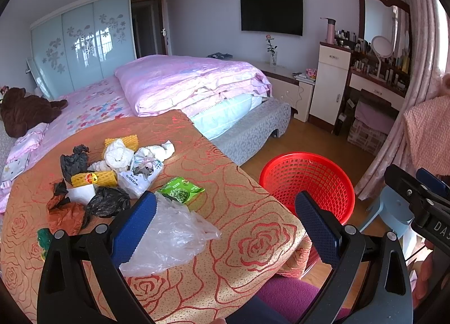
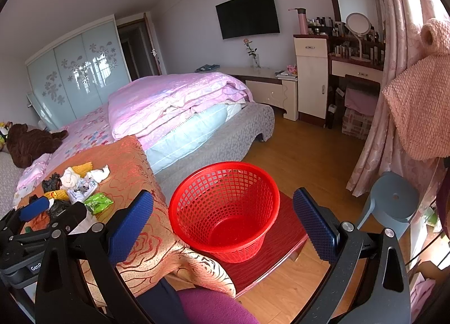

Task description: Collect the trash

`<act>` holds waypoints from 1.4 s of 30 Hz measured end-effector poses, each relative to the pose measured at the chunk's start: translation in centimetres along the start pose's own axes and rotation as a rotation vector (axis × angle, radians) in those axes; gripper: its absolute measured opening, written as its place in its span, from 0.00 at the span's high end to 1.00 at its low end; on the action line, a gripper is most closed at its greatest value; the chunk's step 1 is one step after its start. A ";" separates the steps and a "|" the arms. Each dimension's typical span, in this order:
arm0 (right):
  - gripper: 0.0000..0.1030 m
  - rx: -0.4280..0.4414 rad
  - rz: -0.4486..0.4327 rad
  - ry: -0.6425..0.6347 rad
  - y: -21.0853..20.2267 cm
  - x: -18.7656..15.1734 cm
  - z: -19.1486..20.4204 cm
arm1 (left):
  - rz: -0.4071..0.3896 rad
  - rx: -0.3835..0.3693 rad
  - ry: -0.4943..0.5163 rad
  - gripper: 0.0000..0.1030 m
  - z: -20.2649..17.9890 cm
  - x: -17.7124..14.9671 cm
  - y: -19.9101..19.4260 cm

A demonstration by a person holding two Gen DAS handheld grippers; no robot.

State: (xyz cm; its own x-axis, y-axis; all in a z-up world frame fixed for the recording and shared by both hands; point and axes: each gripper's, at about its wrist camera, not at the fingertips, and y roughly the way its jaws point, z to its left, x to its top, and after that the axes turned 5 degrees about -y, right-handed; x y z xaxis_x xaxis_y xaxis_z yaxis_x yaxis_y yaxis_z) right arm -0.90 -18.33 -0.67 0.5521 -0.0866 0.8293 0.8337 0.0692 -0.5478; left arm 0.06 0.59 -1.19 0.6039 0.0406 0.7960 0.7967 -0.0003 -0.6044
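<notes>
A heap of trash (image 1: 112, 172) lies on the table's orange rose-pattern cloth (image 1: 247, 242): yellow foam nets, white tissues, black bags, a white printed bag and a green snack packet (image 1: 181, 190). A crumpled clear plastic bag (image 1: 171, 236) lies nearest, touching the inner side of my left gripper's (image 1: 225, 197) left finger. That gripper is open, with nothing held. The red mesh basket (image 2: 225, 211) stands with nothing inside on a low red stand (image 2: 270, 265) beside the table. My right gripper (image 2: 223, 196) hovers open in front of the basket. The left gripper (image 2: 42, 211) shows at the right wrist view's left edge.
A bed with a folded pink quilt (image 1: 191, 82) lies behind the table. A blue plastic stool (image 2: 391, 203) stands right of the basket by the pink curtain (image 2: 374, 138). A purple seat (image 2: 211, 310) sits below the table edge. A dressing table (image 2: 357, 67) stands at the far wall.
</notes>
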 end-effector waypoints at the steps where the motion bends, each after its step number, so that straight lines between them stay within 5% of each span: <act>1: 0.07 0.000 0.000 0.000 -0.1 0.0 0.1 | 0.000 0.000 -0.001 0.08 0.0 0.0 0.0; 28: 0.07 -0.002 0.013 0.001 0.0 0.0 0.2 | 0.008 -0.008 -0.010 0.08 0.7 -0.1 0.1; 42: 0.07 0.011 0.050 0.003 0.8 -0.8 0.0 | 0.011 0.064 -0.187 0.08 10.4 1.8 -1.9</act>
State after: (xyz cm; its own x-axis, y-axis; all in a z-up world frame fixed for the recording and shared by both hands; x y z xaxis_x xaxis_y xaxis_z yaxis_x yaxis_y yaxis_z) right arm -0.65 -18.17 -1.76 0.5930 -0.0861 0.8005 0.8050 0.0848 -0.5872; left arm -0.62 11.05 1.02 0.5926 0.2262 0.7731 0.7834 0.0612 -0.6185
